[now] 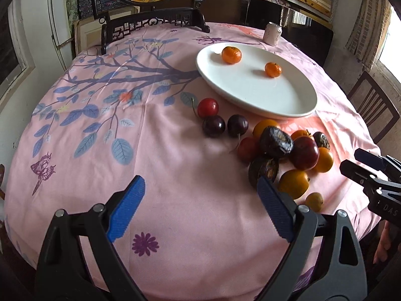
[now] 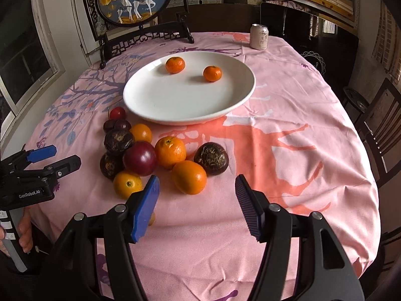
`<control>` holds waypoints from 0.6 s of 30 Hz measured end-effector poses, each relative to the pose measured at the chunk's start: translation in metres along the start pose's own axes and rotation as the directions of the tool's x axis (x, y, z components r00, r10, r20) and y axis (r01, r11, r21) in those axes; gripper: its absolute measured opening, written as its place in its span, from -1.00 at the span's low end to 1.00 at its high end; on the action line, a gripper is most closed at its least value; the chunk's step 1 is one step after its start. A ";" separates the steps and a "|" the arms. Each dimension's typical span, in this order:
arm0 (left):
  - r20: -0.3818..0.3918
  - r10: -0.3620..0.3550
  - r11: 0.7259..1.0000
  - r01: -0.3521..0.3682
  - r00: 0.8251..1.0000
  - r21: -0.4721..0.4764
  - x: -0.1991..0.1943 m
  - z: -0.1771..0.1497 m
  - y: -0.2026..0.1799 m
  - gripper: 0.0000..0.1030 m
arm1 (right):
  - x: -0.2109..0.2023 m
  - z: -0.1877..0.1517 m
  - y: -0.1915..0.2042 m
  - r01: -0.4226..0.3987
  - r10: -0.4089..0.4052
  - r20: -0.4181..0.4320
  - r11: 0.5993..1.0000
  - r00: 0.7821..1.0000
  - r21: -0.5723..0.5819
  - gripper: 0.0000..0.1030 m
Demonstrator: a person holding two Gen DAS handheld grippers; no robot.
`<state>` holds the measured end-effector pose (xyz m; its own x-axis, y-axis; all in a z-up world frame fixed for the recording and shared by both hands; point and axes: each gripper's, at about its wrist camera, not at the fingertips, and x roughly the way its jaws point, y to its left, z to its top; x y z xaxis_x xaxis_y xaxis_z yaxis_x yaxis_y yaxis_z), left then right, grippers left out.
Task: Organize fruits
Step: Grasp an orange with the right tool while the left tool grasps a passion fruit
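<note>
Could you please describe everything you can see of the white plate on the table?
The white plate is a large, shallow oval dish, glossy like glazed ceramic and unbroken. It lies flat on the pink tablecloth, beyond the pile of fruit. Two small mandarins rest apart on its far half; the rest is bare. Neither gripper touches it.

Glossy white ceramic plate (image 2: 155, 105) on matt, creased pink cloth (image 2: 288, 175); ribbed blue claw pads (image 2: 246, 200)

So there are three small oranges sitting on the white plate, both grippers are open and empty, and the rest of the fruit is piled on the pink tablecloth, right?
Not quite: the white plate holds two small oranges, not three, as the right wrist view shows. The rest stands: the left gripper and right gripper are open and empty, and the other fruit lies on the pink tablecloth.
</note>
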<state>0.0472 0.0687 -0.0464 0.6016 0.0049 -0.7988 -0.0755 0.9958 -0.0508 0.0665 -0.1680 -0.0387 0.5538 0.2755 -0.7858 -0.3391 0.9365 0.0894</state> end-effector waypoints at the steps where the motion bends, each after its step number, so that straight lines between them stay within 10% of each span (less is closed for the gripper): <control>1: -0.008 0.001 1.000 -0.001 1.000 0.005 0.002 -0.003 0.000 0.80 | 0.006 -0.003 0.002 -0.003 0.003 -0.009 1.000 1.000 -0.006 0.22; 5: -0.034 -0.007 1.000 0.008 0.999 0.007 0.007 -0.009 0.001 0.80 | 0.026 -0.006 0.006 -0.012 0.012 -0.017 1.000 1.000 -0.007 0.21; 9: -0.048 -0.013 1.000 0.013 0.999 0.010 0.011 -0.011 -0.002 0.80 | 0.048 0.001 0.003 -0.020 0.020 -0.030 1.000 0.999 0.005 -0.23; 18: -0.098 -0.028 0.998 0.033 0.995 0.049 0.033 -0.008 -0.026 0.80 | 0.021 -0.008 -0.013 -0.013 0.013 0.000 0.999 1.000 0.031 -0.23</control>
<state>0.0627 0.0419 -0.0765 0.5230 -0.0320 -0.8517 -0.0169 0.9987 -0.0479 0.0763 -0.1763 -0.0613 0.5495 0.2877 -0.7844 -0.3224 0.9391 0.1186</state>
